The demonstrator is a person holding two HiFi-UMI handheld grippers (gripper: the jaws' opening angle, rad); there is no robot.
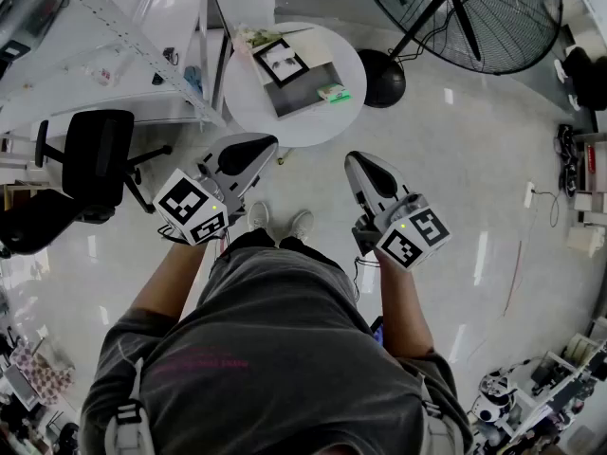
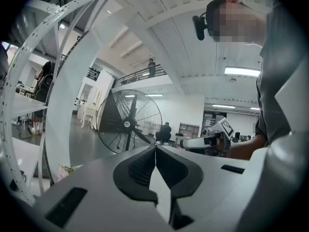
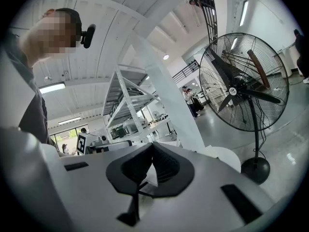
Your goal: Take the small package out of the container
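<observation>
The person's grey cotton T-shirt [image 1: 275, 349] fills the bottom of the head view, with bare forearms reaching forward. Each hand holds a smooth grey plastic gripper bearing a cube of black-and-white square markers.

The left gripper [image 1: 267, 144] has its ribbed black pads pressed together to a point, with nothing between them. The left gripper view [image 2: 155, 148] shows the same sealed seam. The right gripper [image 1: 353, 159] is likewise closed and empty, its pads meeting at the tip in its own view [image 3: 152, 146]. Both hang over glossy pale floor, well short of the table, with white sneakers [image 1: 279, 221] between them.

Farther out stands a round white table [image 1: 247, 102] carrying a shallow grey rectangular container [image 1: 299, 100]. A black-framed card [image 1: 280, 60] lies at its far end.

The small package [image 1: 334, 92] is a flat green rectangle lying at the container's right near corner. Its long axis runs roughly left to right, parallel to the container's near edge. It is too small to tell whether it sits inside the rim or just beside it.

Beyond are a large black wire-caged floor fan [image 1: 455, 12], a black office chair [image 1: 95, 154] and white perforated metal shelving [image 1: 114, 36].
</observation>
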